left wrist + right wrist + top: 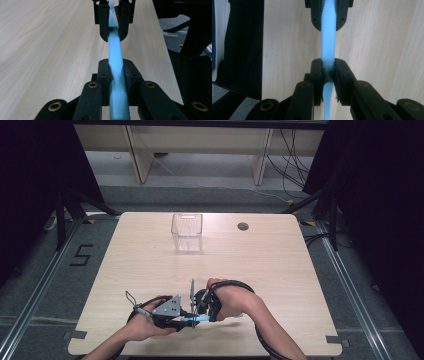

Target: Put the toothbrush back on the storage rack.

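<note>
A slim light blue ribbed handle (193,319) lies level just above the table's near edge, held at both ends. My left gripper (185,320) comes in from the left and is shut on one end; in the left gripper view its pads (126,73) press on the blue handle (115,50). My right gripper (204,316) faces it and is shut on the other end, which thins to a pale tip. In the right gripper view the handle (328,42) runs straight from my right gripper (328,70) to the left gripper (329,17) beyond.
A clear, empty plastic container (187,232) stands upright at the far middle of the wooden table (280,270). A small round cable hole (243,226) sits to its right. Dark frames and cables surround the table.
</note>
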The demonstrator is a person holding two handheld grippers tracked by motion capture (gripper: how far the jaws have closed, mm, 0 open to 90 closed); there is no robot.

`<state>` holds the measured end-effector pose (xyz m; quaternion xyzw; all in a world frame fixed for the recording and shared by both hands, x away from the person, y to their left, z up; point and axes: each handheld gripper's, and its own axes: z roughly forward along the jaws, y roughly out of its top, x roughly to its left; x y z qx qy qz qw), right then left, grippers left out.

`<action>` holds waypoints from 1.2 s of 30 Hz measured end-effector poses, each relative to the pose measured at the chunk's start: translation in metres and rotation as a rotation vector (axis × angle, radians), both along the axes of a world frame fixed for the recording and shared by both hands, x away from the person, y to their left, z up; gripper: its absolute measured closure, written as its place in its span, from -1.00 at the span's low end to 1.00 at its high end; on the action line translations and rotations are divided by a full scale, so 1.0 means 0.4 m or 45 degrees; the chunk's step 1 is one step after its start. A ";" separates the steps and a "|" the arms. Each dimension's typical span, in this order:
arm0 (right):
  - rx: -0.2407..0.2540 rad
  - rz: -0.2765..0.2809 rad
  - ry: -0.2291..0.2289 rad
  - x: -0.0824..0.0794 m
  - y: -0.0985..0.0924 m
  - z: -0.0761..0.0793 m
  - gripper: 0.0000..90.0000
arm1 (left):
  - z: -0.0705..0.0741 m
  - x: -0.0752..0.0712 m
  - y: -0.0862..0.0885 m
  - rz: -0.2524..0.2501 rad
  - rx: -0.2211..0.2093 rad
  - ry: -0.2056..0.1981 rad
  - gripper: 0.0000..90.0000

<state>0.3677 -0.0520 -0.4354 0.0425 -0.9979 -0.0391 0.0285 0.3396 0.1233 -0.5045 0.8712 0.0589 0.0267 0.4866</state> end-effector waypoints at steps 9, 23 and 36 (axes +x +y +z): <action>0.063 -0.073 -0.069 -0.007 -0.017 0.038 0.48 | -0.005 -0.001 0.009 0.037 -0.026 0.006 0.73; 0.482 -0.361 -0.120 -0.024 -0.112 0.055 0.27 | -0.015 0.017 0.055 0.139 -0.088 0.022 0.73; 0.706 -0.549 -0.173 -0.049 -0.172 0.031 0.26 | -0.010 0.021 0.074 0.270 -0.166 -0.050 0.73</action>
